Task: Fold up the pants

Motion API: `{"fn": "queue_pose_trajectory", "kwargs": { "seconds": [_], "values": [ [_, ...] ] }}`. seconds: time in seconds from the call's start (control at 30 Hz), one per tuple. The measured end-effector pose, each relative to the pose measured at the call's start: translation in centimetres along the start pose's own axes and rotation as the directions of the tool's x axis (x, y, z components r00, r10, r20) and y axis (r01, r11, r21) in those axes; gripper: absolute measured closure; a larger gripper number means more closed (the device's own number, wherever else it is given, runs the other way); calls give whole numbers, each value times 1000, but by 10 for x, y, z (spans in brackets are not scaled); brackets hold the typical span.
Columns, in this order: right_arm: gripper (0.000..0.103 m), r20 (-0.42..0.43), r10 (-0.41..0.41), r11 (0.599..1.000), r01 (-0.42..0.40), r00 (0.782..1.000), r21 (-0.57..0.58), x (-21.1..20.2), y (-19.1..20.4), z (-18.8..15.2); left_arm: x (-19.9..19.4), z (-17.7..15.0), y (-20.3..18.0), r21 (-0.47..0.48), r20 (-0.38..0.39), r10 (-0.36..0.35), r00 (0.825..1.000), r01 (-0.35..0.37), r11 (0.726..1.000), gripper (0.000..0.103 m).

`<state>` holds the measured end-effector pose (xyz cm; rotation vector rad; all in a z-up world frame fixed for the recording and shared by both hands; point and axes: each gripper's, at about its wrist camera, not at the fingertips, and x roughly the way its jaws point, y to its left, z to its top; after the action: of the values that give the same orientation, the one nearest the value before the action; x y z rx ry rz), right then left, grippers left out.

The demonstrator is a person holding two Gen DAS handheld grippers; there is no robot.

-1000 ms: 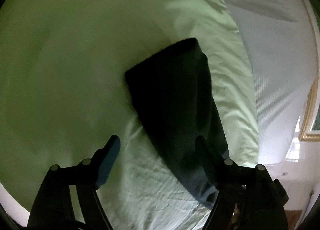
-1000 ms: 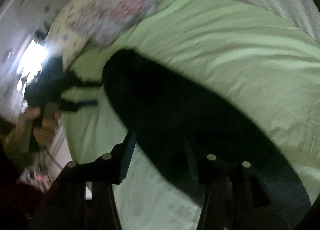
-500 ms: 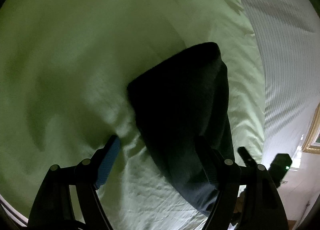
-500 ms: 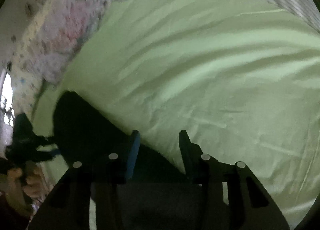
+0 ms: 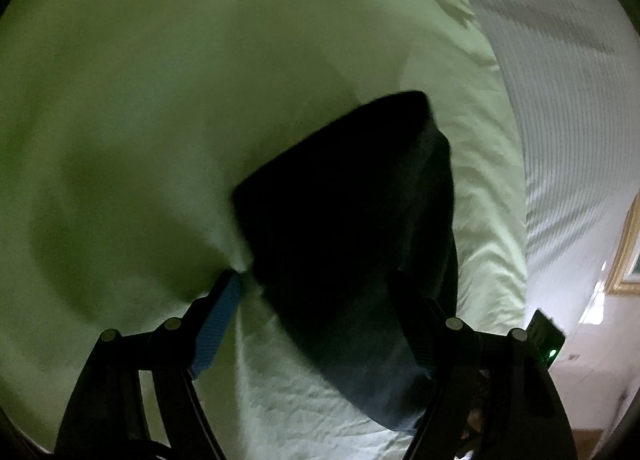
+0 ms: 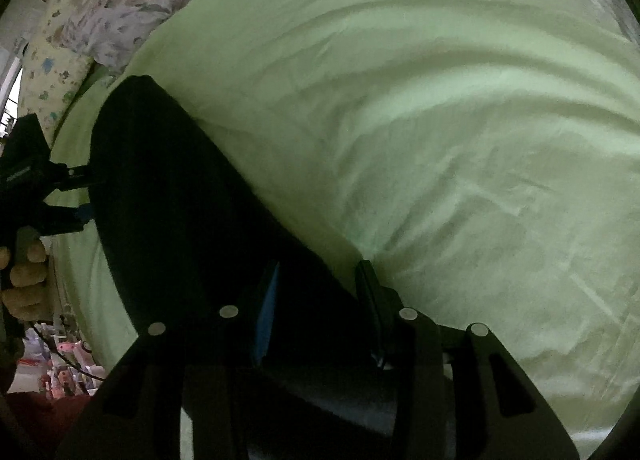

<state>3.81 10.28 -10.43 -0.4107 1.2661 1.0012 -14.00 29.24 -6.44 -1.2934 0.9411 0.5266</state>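
Observation:
The dark pants (image 5: 344, 212) lie folded in a long strip on the pale green bed sheet (image 5: 120, 108). My left gripper (image 5: 316, 280) straddles one end of the strip. Its jaws are closing, the blue pad digs into the sheet beside the pants' edge, and the other finger rests over the fabric. The right wrist view shows the same pants (image 6: 168, 188) running toward the left gripper (image 6: 86, 196), held by a hand (image 6: 24, 272). My right gripper (image 6: 320, 268) is at the other end, jaws closing, with dark fabric filling the gap between the pads.
Floral pillows (image 6: 100, 8) lie at the head of the bed. A white striped cover (image 5: 568, 108) runs along the sheet's far side. The bed edge and a cluttered floor (image 6: 60, 372) lie behind the left hand. Part of the right gripper's body, with a green light (image 5: 550, 340), shows low right.
The right gripper has come down onto the pants' end, and its jaws have narrowed around the fabric. The left jaws have narrowed, and the blue pad now presses a pucker into the sheet.

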Motion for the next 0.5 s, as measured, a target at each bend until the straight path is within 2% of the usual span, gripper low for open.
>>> {"fn": "queue_pose_trajectory", "kwargs": {
  "seconds": [0.03, 0.07, 0.13, 0.17, 0.27, 0.37, 0.5],
  "values": [
    [73, 0, 1, 1000, -1, 1000, -9, 1, 2, 2, 2, 0, -4, 24, 1, -1, 1000, 0, 1000, 46],
    [79, -4, 12, 1000, -12, 1000, -14, 2, 4, 5, 6, 2, -8, 50, -14, -10, 1000, 11, 999, 65],
    [88, -14, 4, 999, -4, 1000, -32, 2, 7, 5, 10, 3, -10, 82, -21, -9, 1000, 10, 997, 74],
    [90, -12, -3, 999, 3, 1000, -47, -1, 9, 5, 9, 4, -10, 97, -18, -30, 999, 32, 995, 83],
    [93, 47, -16, 999, 18, 999, -38, -21, 9, 8, -5, 2, -14, 148, 4, -91, 996, 89, 985, 89],
    [94, 158, -32, 999, 32, 987, 4, -58, 1, 10, -37, -5, -19, 224, 47, -214, 976, 199, 954, 93],
    [95, 264, -87, 996, 90, 961, 0, -81, 6, 7, -72, -14, -31, 322, 73, -313, 947, 275, 906, 93]
  ]
}}
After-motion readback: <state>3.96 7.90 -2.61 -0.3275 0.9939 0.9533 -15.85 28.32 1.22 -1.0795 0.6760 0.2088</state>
